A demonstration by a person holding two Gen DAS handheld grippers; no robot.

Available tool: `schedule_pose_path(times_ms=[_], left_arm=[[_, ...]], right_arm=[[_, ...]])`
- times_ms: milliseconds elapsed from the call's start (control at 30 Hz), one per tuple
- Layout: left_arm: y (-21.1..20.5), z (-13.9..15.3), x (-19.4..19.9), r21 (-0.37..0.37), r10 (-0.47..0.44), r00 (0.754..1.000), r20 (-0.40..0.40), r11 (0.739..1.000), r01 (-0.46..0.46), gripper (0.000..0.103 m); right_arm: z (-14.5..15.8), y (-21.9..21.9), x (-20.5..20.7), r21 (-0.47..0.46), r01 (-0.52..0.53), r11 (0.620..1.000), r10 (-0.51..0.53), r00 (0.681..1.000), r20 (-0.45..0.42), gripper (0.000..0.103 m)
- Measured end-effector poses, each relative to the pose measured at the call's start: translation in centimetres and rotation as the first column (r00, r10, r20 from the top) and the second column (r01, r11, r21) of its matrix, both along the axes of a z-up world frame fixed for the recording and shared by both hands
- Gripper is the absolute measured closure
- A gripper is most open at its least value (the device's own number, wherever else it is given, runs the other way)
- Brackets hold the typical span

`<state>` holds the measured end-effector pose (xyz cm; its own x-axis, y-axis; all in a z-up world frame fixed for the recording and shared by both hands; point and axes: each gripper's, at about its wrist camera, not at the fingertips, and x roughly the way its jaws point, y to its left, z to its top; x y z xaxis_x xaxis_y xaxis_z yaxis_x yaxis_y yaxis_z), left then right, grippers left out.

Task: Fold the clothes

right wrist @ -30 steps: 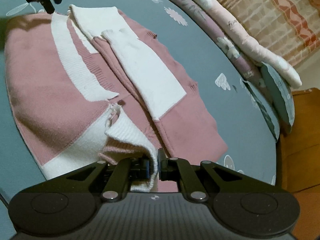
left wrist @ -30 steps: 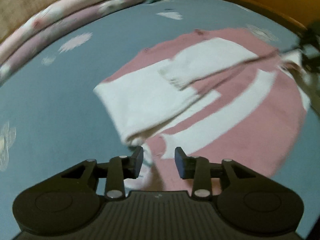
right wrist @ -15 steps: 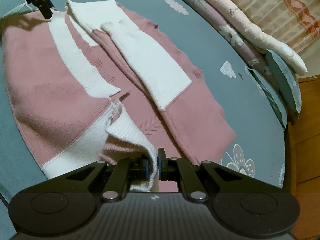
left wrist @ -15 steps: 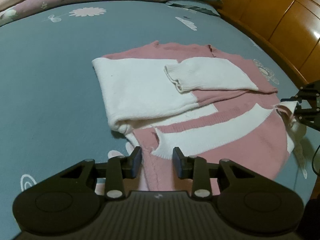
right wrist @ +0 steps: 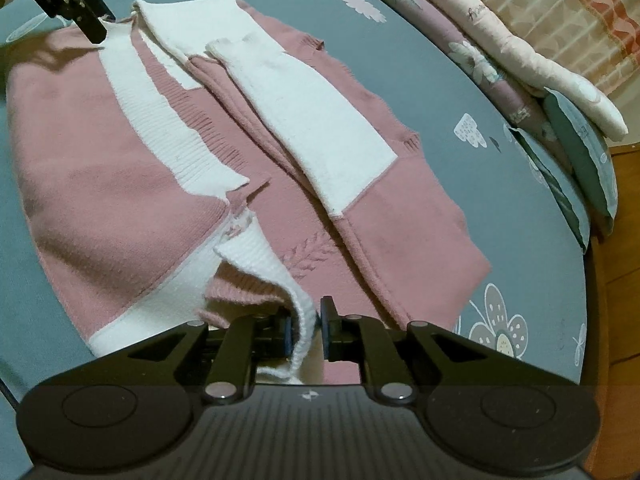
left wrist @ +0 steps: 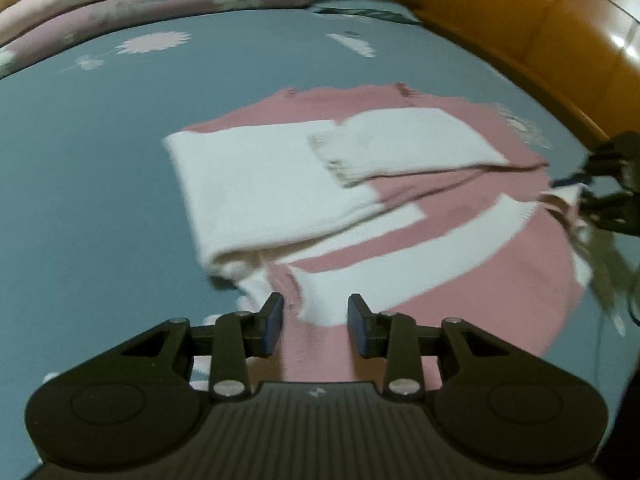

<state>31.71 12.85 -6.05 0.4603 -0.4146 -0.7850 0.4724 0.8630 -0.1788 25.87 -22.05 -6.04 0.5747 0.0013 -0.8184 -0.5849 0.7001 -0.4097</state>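
Where it lies on the blue-grey floral bedsheet (right wrist: 520,208), the pink-and-white ribbed knit sweater (right wrist: 100,200) is part-folded; right gripper (right wrist: 306,326) barely open w/ white hem between pads, left gripper (left wrist: 316,326) wide open, empty; wooden bedframe (left wrist: 540,20) beyond.

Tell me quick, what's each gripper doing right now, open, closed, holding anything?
Left gripper: open, empty, over the sweater.
Right gripper: slightly open, white hem between its jaws; grip cannot be told.

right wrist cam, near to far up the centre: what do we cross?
right gripper → white ribbed hem → pink sweater → white sleeve → blue floral sheet → folded quilts
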Motion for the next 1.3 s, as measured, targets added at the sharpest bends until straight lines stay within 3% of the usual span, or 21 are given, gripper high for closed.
schedule_pose_path(times_ms=[367, 467, 533, 567, 600, 633, 767, 933, 1100, 1300], left_arm=[[1.9, -1.2, 1.0, -0.154, 0.048, 0.995, -0.087, 0.986, -0.061, 0.069], [2.4, -1.5, 1.3, -0.197, 0.055, 0.992, -0.113, 0.977, -0.077, 0.072], [2.0, -1.7, 1.3, -0.176, 0.05, 0.992, -0.114, 0.982, -0.07, 0.083], [1.7, -1.6, 1.2, -0.143, 0.051, 0.993, -0.102, 0.988, -0.065, 0.093], [1.5, -1.3, 0.9, -0.12, 0.057, 0.995, -0.082, 0.991, -0.067, 0.097], [1.4, -0.8, 0.6, -0.113, 0.064, 0.996, -0.06, 0.991, -0.071, 0.097], [1.6, 2.0, -0.8, -0.113, 0.071, 0.996, 0.054, 0.991, -0.065, 0.098], [2.0, 5.4, -1.4, -0.119, 0.105, 0.976, 0.19, 0.989, -0.083, 0.098], [2.2, 6.9, -0.2, -0.112, 0.114, 0.959, 0.257, 0.99, -0.088, 0.098], [1.7, 6.4, 2.9, -0.095, 0.134, 0.952, 0.277, 0.989, -0.111, 0.098]], right_arm=[[0.0, -0.2, 0.1, 0.022, -0.006, 1.0, 0.006, 0.999, -0.037, 0.085], [-0.1, -0.3, 0.3, 0.027, -0.013, 1.0, 0.015, 0.998, -0.063, 0.085], [0.0, -0.3, 0.4, 0.028, -0.019, 0.999, 0.021, 0.997, -0.071, 0.085], [0.1, -0.3, 0.4, 0.029, -0.021, 0.999, 0.023, 0.997, -0.074, 0.087], [0.3, -0.3, 0.4, 0.027, -0.024, 0.999, 0.026, 0.997, -0.073, 0.091], [0.4, -0.2, 0.4, 0.021, -0.025, 0.999, 0.026, 0.998, -0.064, 0.096], [1.7, -0.3, 0.5, 0.021, -0.008, 1.0, 0.009, 1.0, -0.011, 0.097], [3.4, -0.3, 1.4, -0.003, 0.0, 1.0, 0.0, 0.997, 0.072, 0.097], [4.5, -0.5, 3.2, -0.032, 0.01, 0.999, -0.005, 0.99, 0.142, 0.097], [4.6, 0.1, 6.5, -0.06, -0.001, 0.998, 0.012, 0.982, 0.187, 0.097]])
